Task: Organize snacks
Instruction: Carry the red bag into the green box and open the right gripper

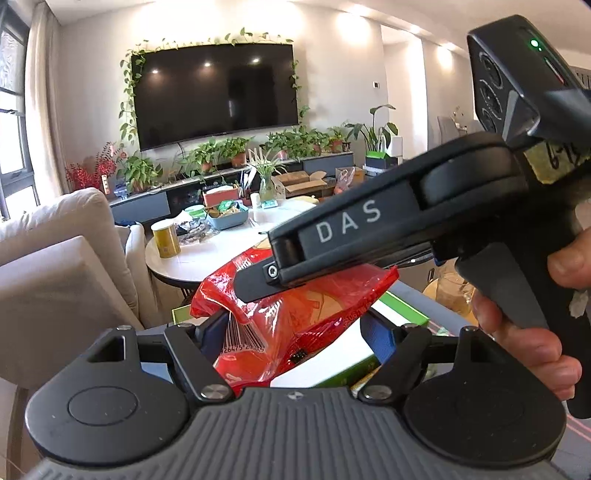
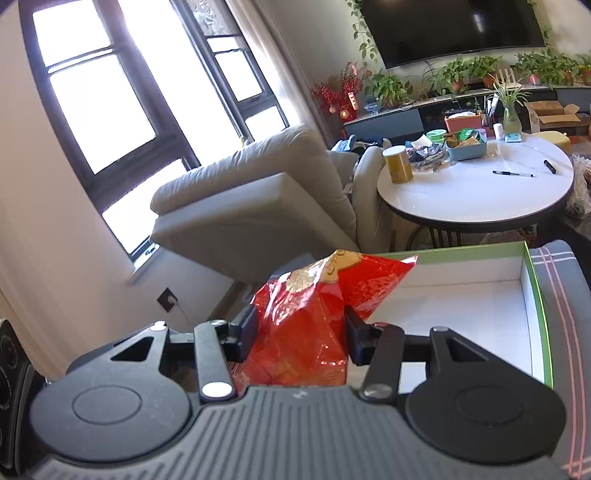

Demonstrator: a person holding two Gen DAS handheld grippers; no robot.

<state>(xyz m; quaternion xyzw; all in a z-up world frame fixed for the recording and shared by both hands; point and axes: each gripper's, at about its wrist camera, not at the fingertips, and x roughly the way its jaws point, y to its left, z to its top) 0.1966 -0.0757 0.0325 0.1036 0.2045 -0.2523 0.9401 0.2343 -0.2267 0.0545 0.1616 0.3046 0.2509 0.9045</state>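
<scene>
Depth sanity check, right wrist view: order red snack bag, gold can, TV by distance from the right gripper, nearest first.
1. red snack bag: clamped between the fingers of the right gripper, beside the white box.
2. gold can: left edge of the round table, middle distance.
3. TV: on the far wall, upper right.

Open box floor (image 2: 461, 317) beside bag (image 2: 306, 332)
</scene>
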